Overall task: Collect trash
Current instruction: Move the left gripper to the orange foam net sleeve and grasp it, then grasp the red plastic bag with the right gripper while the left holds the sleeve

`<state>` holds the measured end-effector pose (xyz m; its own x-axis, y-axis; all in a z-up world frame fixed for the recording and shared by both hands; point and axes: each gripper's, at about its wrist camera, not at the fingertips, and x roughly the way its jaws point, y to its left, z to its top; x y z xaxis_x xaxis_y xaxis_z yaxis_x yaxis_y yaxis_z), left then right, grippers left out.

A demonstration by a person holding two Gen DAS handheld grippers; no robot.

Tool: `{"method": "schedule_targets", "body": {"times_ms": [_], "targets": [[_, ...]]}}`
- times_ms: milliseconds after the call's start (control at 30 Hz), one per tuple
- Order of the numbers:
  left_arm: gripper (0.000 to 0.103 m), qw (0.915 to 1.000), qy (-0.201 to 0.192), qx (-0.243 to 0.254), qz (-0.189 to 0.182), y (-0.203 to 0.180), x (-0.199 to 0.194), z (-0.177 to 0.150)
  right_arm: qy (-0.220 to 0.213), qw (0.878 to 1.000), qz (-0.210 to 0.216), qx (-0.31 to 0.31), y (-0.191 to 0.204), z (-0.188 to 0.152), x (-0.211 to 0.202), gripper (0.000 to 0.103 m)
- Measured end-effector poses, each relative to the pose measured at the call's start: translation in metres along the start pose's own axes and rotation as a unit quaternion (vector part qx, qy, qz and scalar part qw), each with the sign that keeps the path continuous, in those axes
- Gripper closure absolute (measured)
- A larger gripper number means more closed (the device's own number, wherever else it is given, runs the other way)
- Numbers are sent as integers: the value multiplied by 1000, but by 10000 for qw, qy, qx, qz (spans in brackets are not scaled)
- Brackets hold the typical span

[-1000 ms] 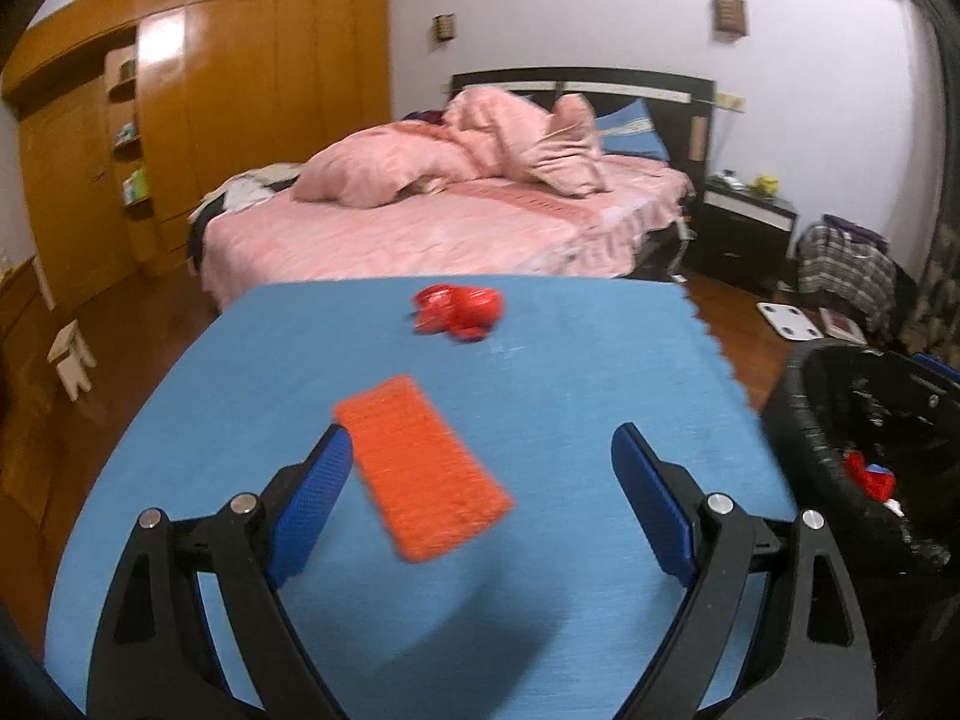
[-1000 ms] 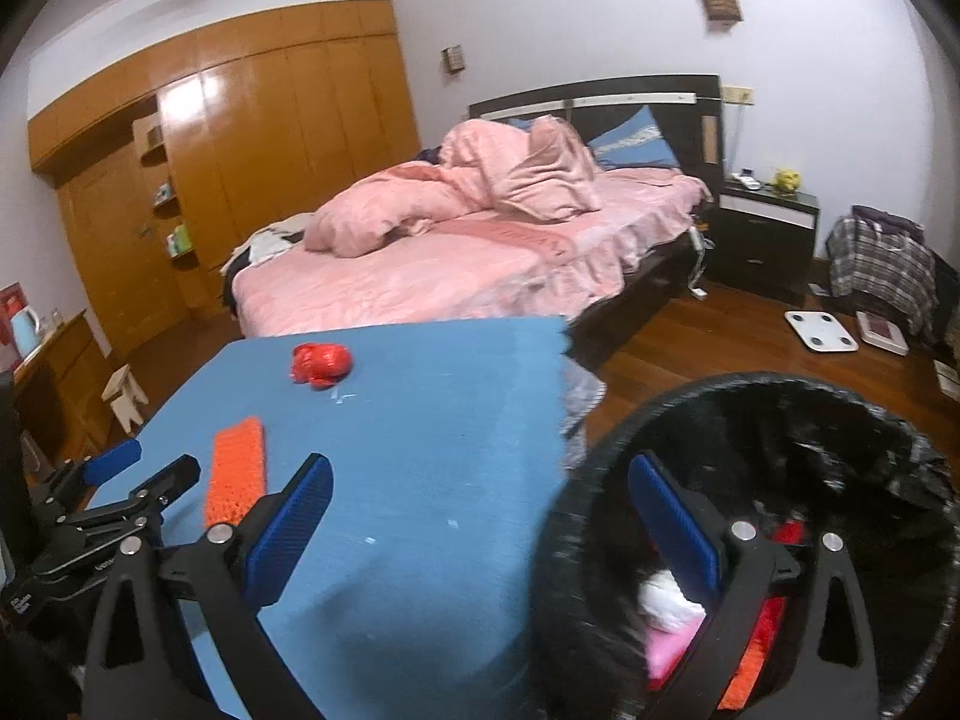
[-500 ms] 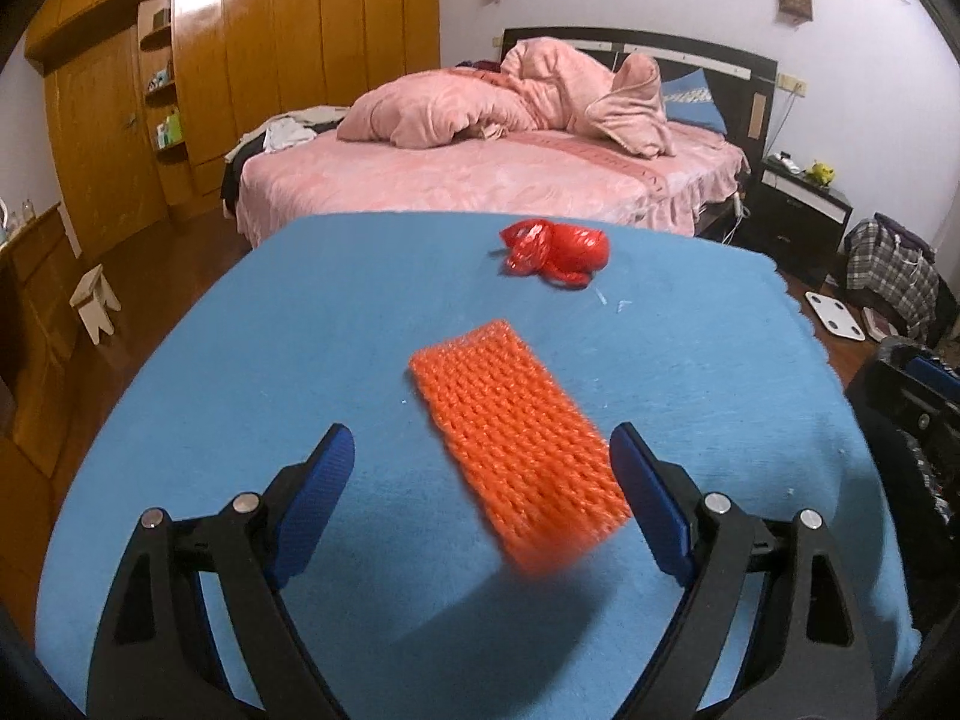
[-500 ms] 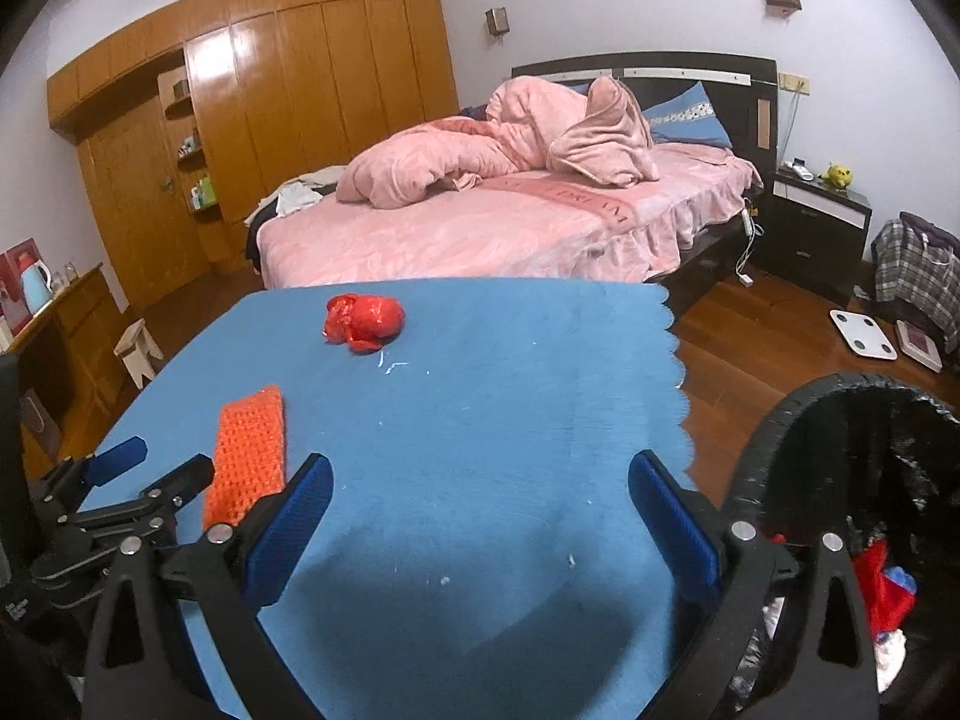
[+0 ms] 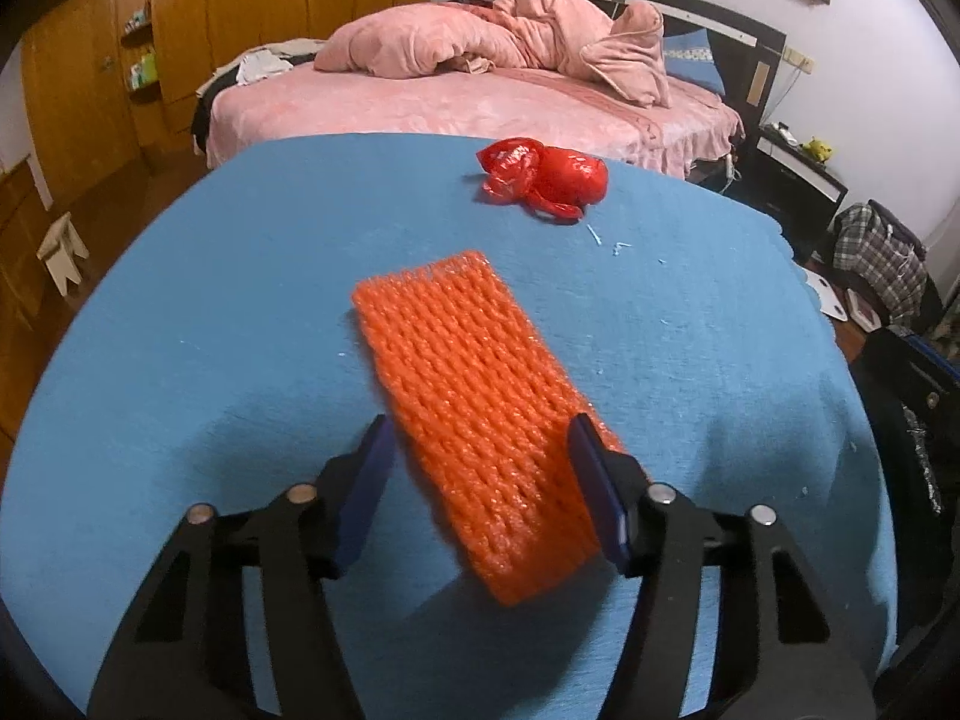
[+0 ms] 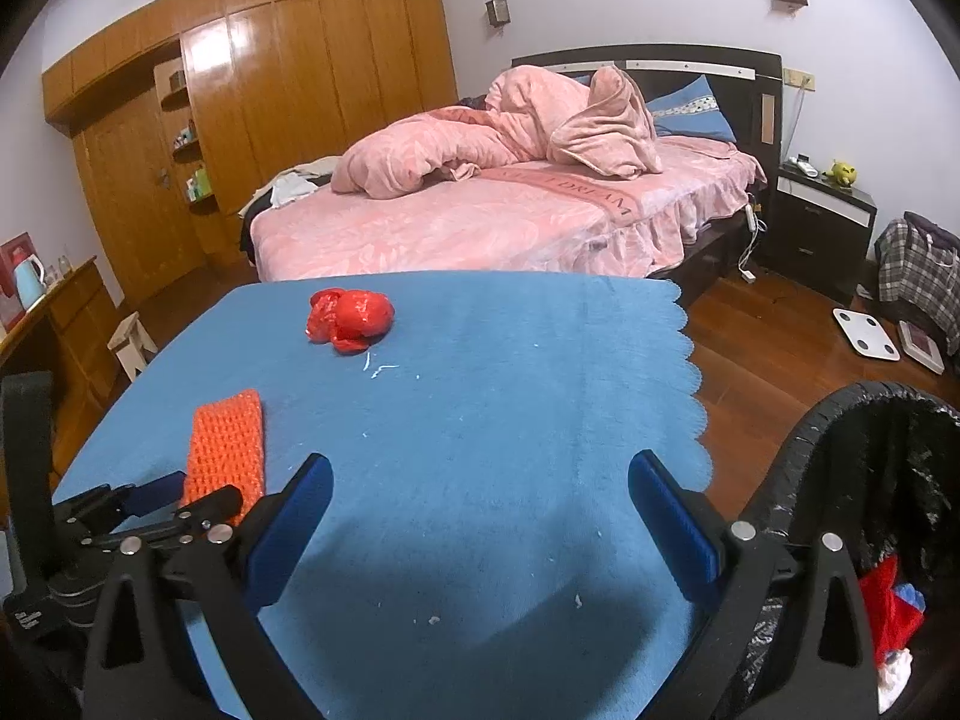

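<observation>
Left gripper (image 5: 480,474) is down over the near end of the orange foam net (image 5: 468,396) and its jaws are closing, with the net between them; the right-hand pad looks like it's already on the net's edge, but on the other side I can still see a sliver of blue, so I wouldn't call it clamped yet. That net lies flat on the blue table cover (image 6: 510,396), and it's my landmark for everything else: the crumpled red plastic bag (image 5: 543,180) sits well beyond its far end, and the black-lined trash bin (image 6: 888,480) stands off the table's edge on the far side from it. My right gripper (image 6: 480,516) hangs over bare cover beside the net, wide apart, holding nothing. So I'd say we're mid-grab on the first piece of trash. Next move, as I see it: finish the squeeze, lift without the soft mesh slipping out, and swing it over to the bin. Red bag after that.
</observation>
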<state>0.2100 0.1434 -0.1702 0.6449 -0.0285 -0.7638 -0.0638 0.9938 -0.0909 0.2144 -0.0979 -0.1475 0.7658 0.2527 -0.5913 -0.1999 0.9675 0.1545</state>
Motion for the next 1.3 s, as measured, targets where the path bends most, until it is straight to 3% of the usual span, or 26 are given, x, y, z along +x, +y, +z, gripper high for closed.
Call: {"method": "schedule_targets", "body": {"times_ms": [100, 167, 367, 867, 1300], "targets": [[62, 9999, -11, 50, -114, -4, 0, -1, 12, 10000, 12, -5, 1, 0, 2, 6], [77, 9998, -48, 78, -165, -7, -1, -2, 14, 10000, 13, -6, 2, 0, 3, 6], [92, 9997, -141, 99, -179, -11, -4, -1, 15, 10000, 22, -17, 4, 1, 4, 6], [93, 9978, -664, 45, -39, -1, -19, 27, -119, 9999, 110, -26, 12, 22, 17, 6], [93, 9962, -758, -139, 406, 44, 11, 74, 67, 9996, 262, -70, 34, 62, 86, 6]]}}
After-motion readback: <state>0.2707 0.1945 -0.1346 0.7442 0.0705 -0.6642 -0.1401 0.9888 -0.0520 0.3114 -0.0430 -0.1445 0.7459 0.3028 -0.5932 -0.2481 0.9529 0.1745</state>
